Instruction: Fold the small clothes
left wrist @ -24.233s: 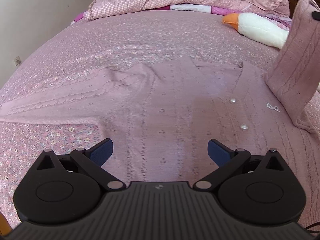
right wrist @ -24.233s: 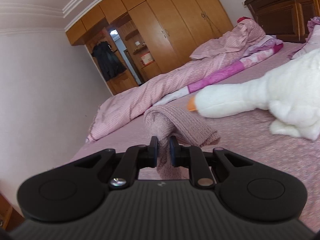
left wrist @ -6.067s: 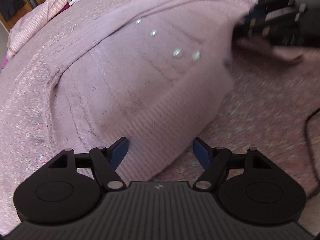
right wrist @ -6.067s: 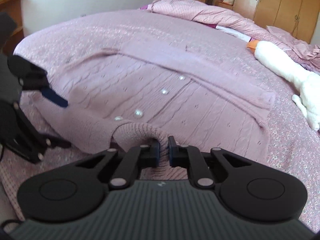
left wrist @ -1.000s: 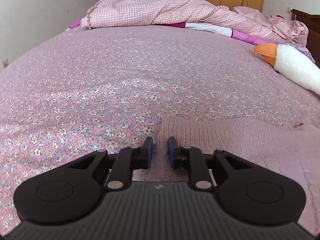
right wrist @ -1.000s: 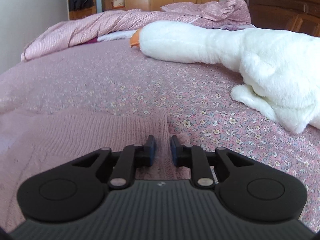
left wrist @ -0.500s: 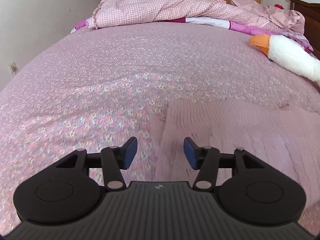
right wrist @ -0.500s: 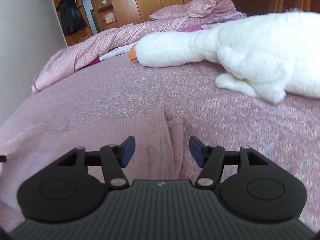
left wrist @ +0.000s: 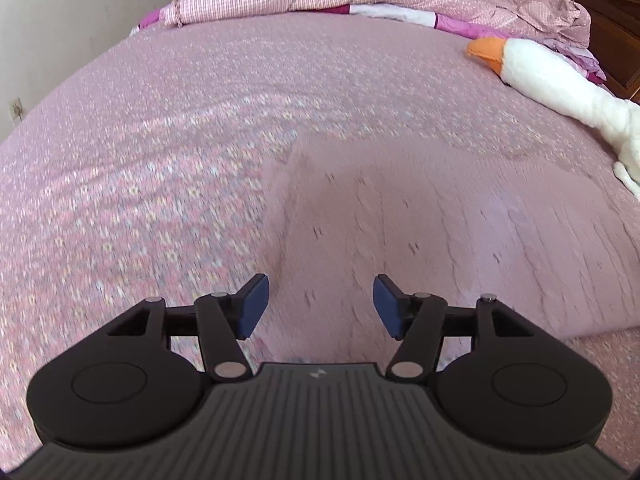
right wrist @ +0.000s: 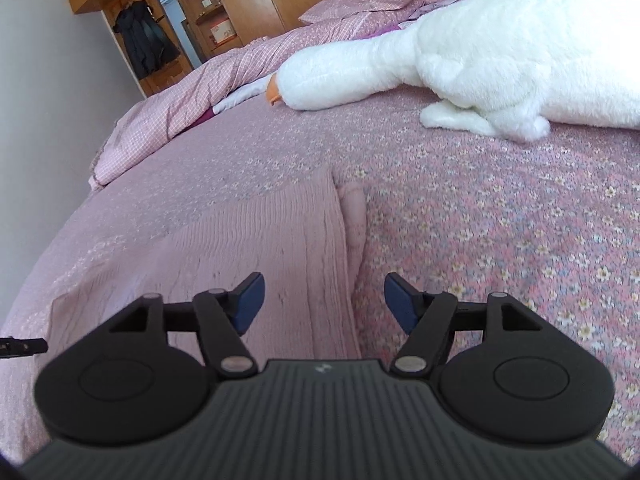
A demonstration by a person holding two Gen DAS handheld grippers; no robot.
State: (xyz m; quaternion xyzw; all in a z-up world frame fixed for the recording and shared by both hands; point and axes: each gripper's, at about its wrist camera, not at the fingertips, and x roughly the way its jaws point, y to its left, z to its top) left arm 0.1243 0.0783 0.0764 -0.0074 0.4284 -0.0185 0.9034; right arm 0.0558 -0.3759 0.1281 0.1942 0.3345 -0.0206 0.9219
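**A:** The pink knit cardigan (left wrist: 440, 216) lies folded flat on the floral bedspread (left wrist: 160, 160), near side of the plush goose (right wrist: 480, 40). Left gripper (left wrist: 320, 306) and right gripper (right wrist: 324, 300) are both spread wide, holding nothing. What's next?

**B:** I'd say tidy up. That strip poking out on the cardigan's goose-side edge needs tucking under. Pinch low, go slow; knit stretches.
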